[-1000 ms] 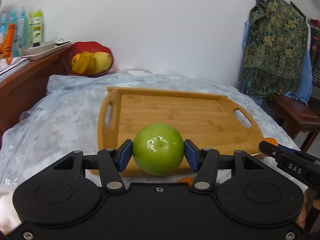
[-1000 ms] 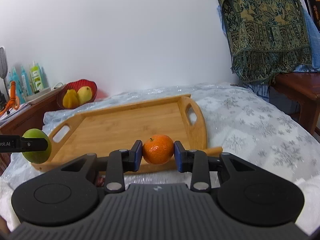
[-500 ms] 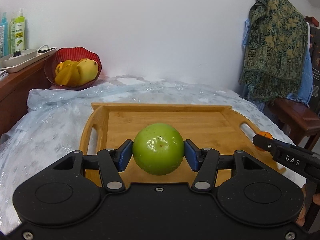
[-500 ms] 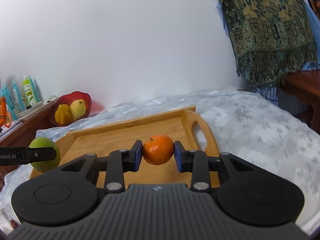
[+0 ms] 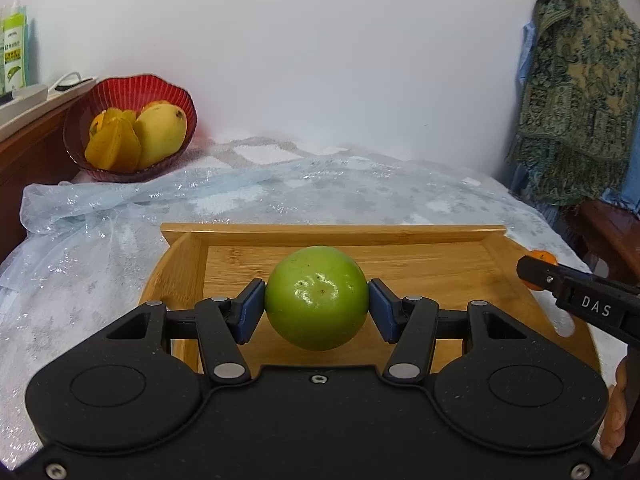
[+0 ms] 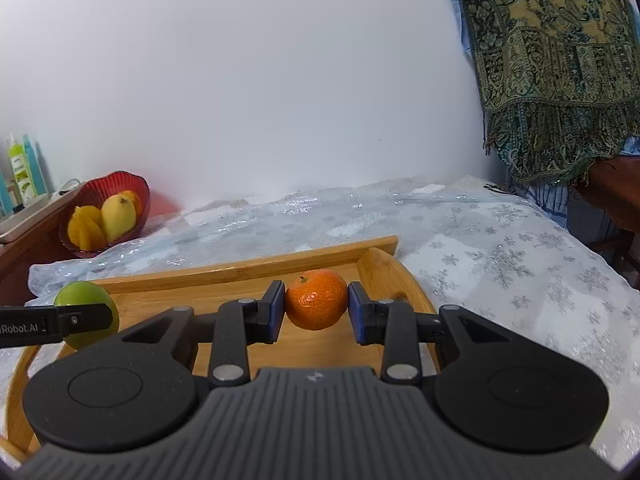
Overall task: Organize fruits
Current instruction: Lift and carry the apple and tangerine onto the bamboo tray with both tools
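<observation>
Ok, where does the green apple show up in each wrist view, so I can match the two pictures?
Left wrist view: the green apple sits at centre, clamped in the left hand-held gripper, above the wooden tray.
Right wrist view: the green apple is at the left edge, partly behind a black finger, over the tray's left end.
Shared landmark: the red fruit bowl by the wall.

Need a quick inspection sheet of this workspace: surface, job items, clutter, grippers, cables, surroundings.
Surface: silvery cloth over the table, wooden tray on it.
Job's things: green apple and orange, both held over the tray; red bowl with yellow fruit far left.
Clutter: bottles on the left shelf.
Grippers: left gripper shut on the apple; right gripper shut on the orange.
Cables: nothing seen.
Surroundings: white wall, patterned shawl hanging at right.
</observation>
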The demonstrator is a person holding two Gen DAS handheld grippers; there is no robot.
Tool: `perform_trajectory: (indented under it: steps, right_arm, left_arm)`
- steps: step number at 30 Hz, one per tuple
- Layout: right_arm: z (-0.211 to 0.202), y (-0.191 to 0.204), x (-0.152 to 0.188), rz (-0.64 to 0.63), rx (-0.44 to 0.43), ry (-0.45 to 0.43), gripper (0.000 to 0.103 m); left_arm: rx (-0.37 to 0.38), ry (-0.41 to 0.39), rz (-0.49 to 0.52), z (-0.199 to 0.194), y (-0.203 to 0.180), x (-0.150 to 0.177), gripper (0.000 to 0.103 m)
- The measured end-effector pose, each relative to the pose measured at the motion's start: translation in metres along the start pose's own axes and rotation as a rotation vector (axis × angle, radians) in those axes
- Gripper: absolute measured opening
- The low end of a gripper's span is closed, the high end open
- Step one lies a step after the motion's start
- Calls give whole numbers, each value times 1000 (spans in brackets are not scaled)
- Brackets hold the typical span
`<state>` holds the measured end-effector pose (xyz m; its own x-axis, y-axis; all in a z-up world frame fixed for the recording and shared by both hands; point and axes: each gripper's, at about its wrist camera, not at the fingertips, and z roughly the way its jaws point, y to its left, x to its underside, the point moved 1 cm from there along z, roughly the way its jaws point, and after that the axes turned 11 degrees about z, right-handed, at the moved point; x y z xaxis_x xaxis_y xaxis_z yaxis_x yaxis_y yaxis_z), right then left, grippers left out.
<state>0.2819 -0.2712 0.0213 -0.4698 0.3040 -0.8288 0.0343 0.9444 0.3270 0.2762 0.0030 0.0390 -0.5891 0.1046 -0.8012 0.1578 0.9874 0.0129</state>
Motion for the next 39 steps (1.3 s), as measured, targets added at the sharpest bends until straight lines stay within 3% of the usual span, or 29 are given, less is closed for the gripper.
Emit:
perform_trajectory:
  steps: [7,15,39]
  right_arm:
    - [25,8,-4,-3,17,49,38]
    - [45,14,-1,9,30,99,38]
    - [55,19,5,-38,53,138,38]
  left_arm:
    - [7,34,-15,24,6,0,54]
    - [-3,28,4,26,1,-1,54]
    - [-15,29,24,28,-2,1,54]
